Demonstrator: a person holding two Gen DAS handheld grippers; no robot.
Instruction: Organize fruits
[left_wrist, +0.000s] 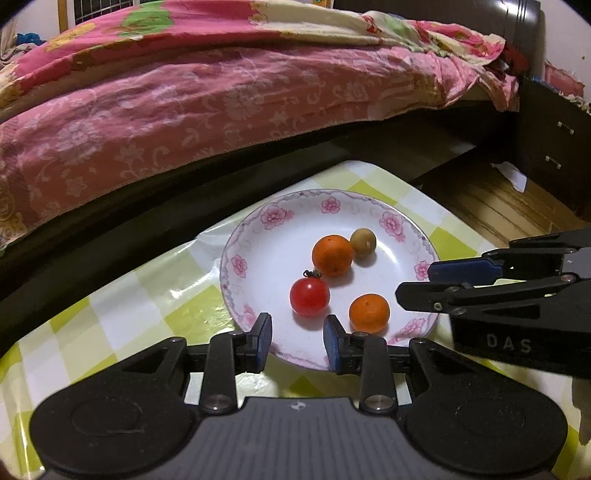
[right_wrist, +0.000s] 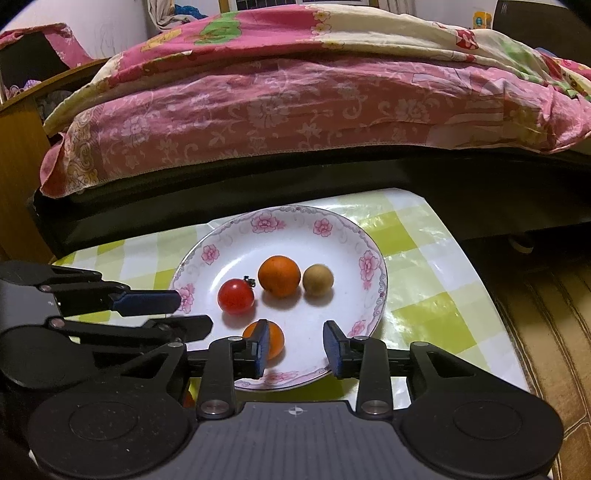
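A white plate with pink flowers (left_wrist: 258, 236) (right_wrist: 332, 240) sits on a green-checked table. In it lie a red cherry tomato (left_wrist: 309, 296) (right_wrist: 236, 296), a larger orange (left_wrist: 332, 255) (right_wrist: 279, 275), a smaller orange (left_wrist: 369, 312) (right_wrist: 275, 339) and a brownish round fruit (left_wrist: 363, 240) (right_wrist: 318, 279). My left gripper (left_wrist: 297, 341) is open and empty over the plate's near rim, just short of the tomato. My right gripper (right_wrist: 297, 347) is open and empty; its left finger covers part of the smaller orange. Each gripper shows from the side in the other's view (left_wrist: 443, 284) (right_wrist: 184, 310).
The table (left_wrist: 122, 314) (right_wrist: 424, 280) has a glossy plastic cover and ends just past the plate. A bed with a pink floral quilt (left_wrist: 221, 92) (right_wrist: 295, 110) stands close behind it. A dark drawer cabinet (left_wrist: 554, 140) and wooden floor (left_wrist: 491, 206) lie to the right.
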